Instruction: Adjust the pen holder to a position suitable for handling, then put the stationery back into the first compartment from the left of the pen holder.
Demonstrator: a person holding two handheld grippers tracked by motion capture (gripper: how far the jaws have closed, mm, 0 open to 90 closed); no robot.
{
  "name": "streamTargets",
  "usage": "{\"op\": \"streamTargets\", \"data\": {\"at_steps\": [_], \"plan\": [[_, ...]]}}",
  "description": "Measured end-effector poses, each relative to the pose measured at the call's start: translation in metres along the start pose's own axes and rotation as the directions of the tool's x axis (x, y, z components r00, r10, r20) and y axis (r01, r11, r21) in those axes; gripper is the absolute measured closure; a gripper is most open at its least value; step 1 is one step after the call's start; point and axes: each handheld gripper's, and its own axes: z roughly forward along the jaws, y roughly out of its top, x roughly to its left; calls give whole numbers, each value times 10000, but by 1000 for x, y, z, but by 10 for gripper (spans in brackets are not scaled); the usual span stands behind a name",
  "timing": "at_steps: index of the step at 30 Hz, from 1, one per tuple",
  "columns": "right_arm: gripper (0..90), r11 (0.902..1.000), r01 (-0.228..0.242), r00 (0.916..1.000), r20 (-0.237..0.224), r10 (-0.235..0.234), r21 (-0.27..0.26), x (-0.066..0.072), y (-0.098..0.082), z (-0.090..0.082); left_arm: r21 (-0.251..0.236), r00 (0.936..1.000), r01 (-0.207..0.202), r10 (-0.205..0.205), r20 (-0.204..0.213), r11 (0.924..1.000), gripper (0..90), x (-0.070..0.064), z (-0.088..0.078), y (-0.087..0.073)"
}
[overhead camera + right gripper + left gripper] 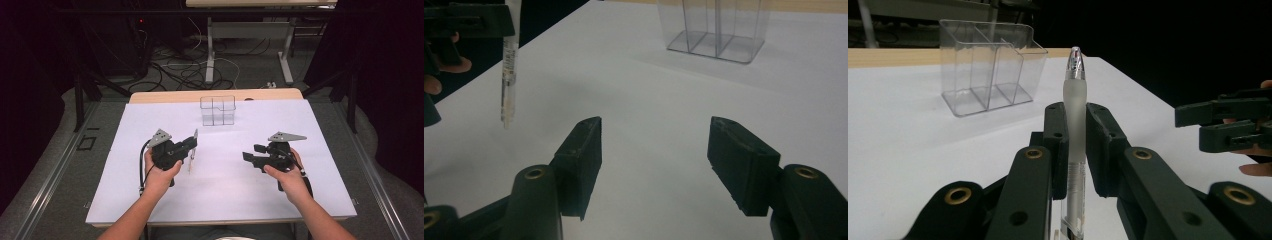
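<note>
A clear pen (1075, 105) with a silver tip stands upright between the jaws of my left gripper (1075, 125), which is shut on its frosted grip. From above, the left gripper (192, 144) is over the left middle of the white table with the pen (191, 159) hanging below it. My right gripper (654, 145) is open, nothing between its pads, just above the bare table. It sits right of centre (251, 152) with its jaws toward the left gripper. A clear plastic organizer (218, 111) with several compartments stands empty at the back centre.
The white tabletop (225, 190) has a wooden strip (165, 96) along its far edge. Behind it, cables (180, 70) lie on the floor below another table's legs (210, 50). Dark frame posts (78, 95) flank both sides.
</note>
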Motion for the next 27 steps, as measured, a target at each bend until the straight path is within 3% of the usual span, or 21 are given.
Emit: {"op": "streamTargets", "data": {"at_steps": [6, 9, 14, 15, 20, 22, 27], "plan": [[408, 9983, -336, 9973, -633, 365, 468, 8, 2, 11, -5, 9997, 157, -157, 208, 9999, 802, -3, 5, -1], [472, 9948, -808, 9867, -1362, 886, 619, 11, 2, 17, 73, 9993, 227, -229, 283, 9997, 802, -5, 7, -4], [491, 9954, -942, 9759, -1962, 959, 182, 17, -5, 27, 139, 9987, 361, -366, 368, 9993, 803, -6, 10, -6], [503, 9960, -884, 9759, -2008, 849, -87, 20, -7, 30, 148, 9986, 336, -342, 416, 9993, 802, -5, 11, -6], [553, 9947, -905, 9772, -1968, 794, -481, 27, -6, 33, 179, 9972, 479, -488, 568, 9987, 802, -8, 18, -5], [585, 9930, -1009, 9735, -2119, 857, -619, 30, -5, 35, 231, 9971, 436, -450, 615, 9988, 802, -11, 21, -5], [625, 9904, -1345, 9593, -2545, 1221, -321, 35, -5, 44, 186, 9965, 462, -474, 693, 9988, 802, -13, 26, -4]]}}
